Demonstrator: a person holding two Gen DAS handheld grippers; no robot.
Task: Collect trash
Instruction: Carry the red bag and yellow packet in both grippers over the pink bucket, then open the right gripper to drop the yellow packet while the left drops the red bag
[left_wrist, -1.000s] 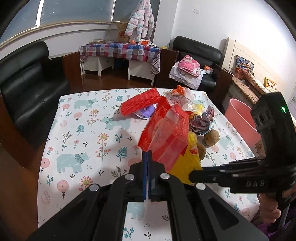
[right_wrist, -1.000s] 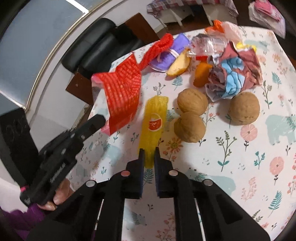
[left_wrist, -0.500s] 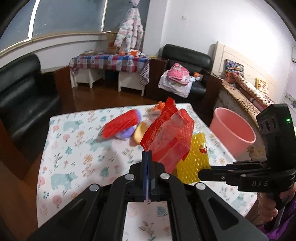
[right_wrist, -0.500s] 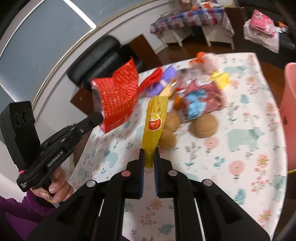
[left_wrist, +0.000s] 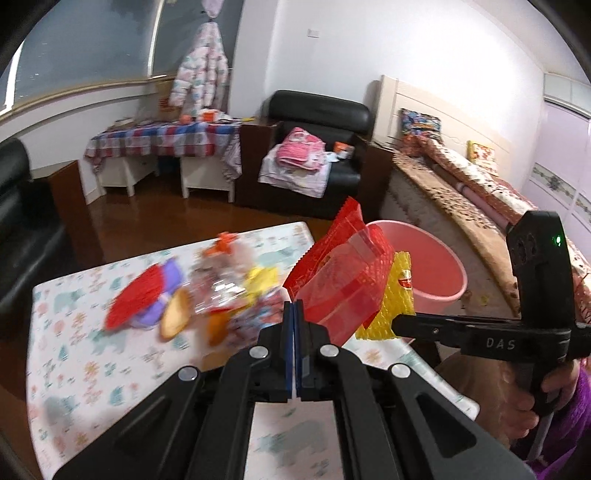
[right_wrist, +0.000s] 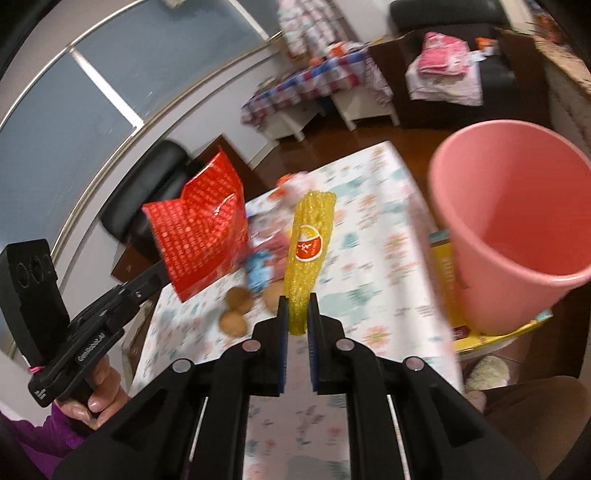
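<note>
My left gripper (left_wrist: 294, 308) is shut on a red patterned wrapper (left_wrist: 343, 273), held above the table's right side; the wrapper also shows in the right wrist view (right_wrist: 199, 229). My right gripper (right_wrist: 296, 306) is shut on a yellow mesh wrapper with a red label (right_wrist: 308, 251), held in the air; it also shows in the left wrist view (left_wrist: 397, 295). A pink bucket (right_wrist: 517, 229) stands beside the table to the right and shows in the left wrist view (left_wrist: 436, 266) beyond both wrappers.
On the floral tablecloth (left_wrist: 92, 332) lie more trash (left_wrist: 221, 291), a red and purple wrapper (left_wrist: 147, 295) and walnuts (right_wrist: 236, 310). A yellow box (right_wrist: 447, 280) lies under the bucket. Black sofas and a checked table (left_wrist: 162, 140) stand behind.
Both grippers have lifted their wrappers off the table and swung right toward the pink bucket, which is now much closer in the right wrist view.
</note>
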